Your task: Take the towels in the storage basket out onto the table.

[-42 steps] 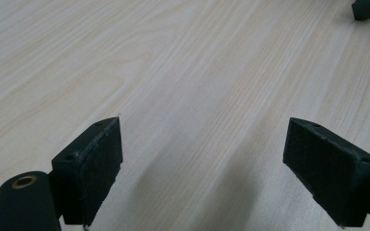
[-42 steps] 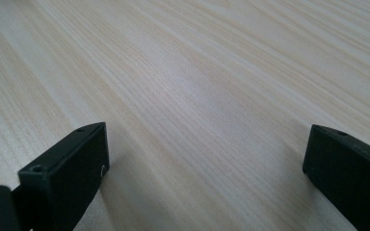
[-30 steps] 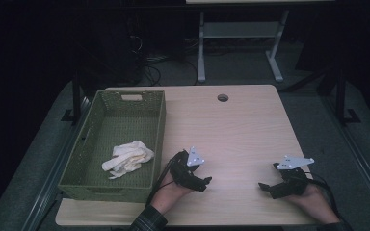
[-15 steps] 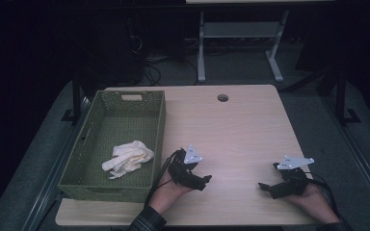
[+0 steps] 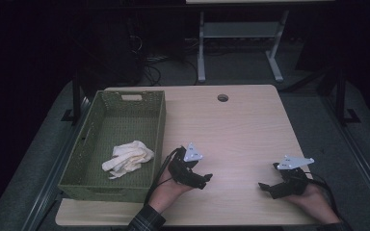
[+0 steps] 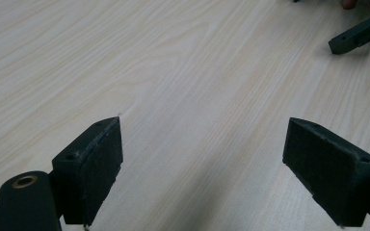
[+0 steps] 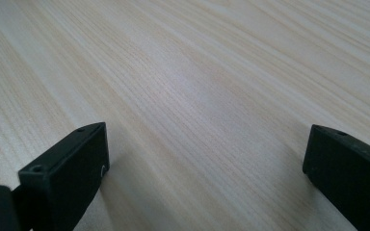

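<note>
High view: cloth [image 5: 127, 159] lies crumpled in green basket [image 5: 155, 126], near its right wall; left gripper [image 5: 203, 179] and right gripper [image 5: 266, 186] rest low on table [image 5: 250, 125].

Left gripper view: jaws wide apart, nothing between.

Right gripper view: jaws spread, bare wood between.

Likely step: left reaches for cloth; lift over basket wall first, then pinch a raised fold.

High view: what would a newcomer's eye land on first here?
Probably the green woven basket on the table's left side, with a crumpled white cloth lying inside it near the front. Next, the two grippers resting on the bare wooden table: the left gripper beside the basket, the right gripper near the front right, both with jaws open.
</note>
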Motion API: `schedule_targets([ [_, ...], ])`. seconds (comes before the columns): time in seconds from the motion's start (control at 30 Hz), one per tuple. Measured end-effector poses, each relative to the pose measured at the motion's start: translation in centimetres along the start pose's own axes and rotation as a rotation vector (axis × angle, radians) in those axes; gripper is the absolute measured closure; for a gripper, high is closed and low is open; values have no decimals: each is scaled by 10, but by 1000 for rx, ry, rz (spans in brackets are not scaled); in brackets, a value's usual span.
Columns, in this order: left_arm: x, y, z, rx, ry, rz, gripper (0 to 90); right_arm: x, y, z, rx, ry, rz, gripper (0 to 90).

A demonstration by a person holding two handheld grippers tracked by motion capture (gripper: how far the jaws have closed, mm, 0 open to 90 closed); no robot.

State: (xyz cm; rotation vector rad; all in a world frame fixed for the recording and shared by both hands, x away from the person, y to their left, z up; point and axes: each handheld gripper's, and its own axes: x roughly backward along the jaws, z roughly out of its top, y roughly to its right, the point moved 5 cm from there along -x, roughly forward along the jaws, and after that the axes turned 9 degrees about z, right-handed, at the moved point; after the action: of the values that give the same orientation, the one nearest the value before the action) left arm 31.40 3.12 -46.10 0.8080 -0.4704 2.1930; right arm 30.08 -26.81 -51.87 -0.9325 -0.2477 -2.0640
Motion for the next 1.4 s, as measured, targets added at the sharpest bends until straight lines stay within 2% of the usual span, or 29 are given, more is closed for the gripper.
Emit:
schedule_targets([
  [0.27, 3, -3, 7, 5, 8, 1, 135, 1, 0, -1, 0, -2, -3, 20],
  [0.37, 6, -4, 11, 21, 16, -10, 134, 1, 0, -1, 0, -2, -2, 20],
  [0.7, 11, -6, 19, 21, 34, -22, 134, 1, 0, -1, -1, -2, -3, 20],
  [0.97, 16, -6, 29, -3, 55, -59, 134, 1, 0, -1, -1, 0, -2, 20],
  [1.13, 20, -9, 34, -10, 63, -64, 134, 1, 0, -1, -1, 0, -2, 20],
  [1.2, 21, -11, 36, 8, 73, -68, 134, 1, 0, -1, 0, -2, -2, 20],
  [1.4, 23, -14, 40, -3, 60, -71, 134, 1, 0, -1, 0, -2, -2, 20],
])
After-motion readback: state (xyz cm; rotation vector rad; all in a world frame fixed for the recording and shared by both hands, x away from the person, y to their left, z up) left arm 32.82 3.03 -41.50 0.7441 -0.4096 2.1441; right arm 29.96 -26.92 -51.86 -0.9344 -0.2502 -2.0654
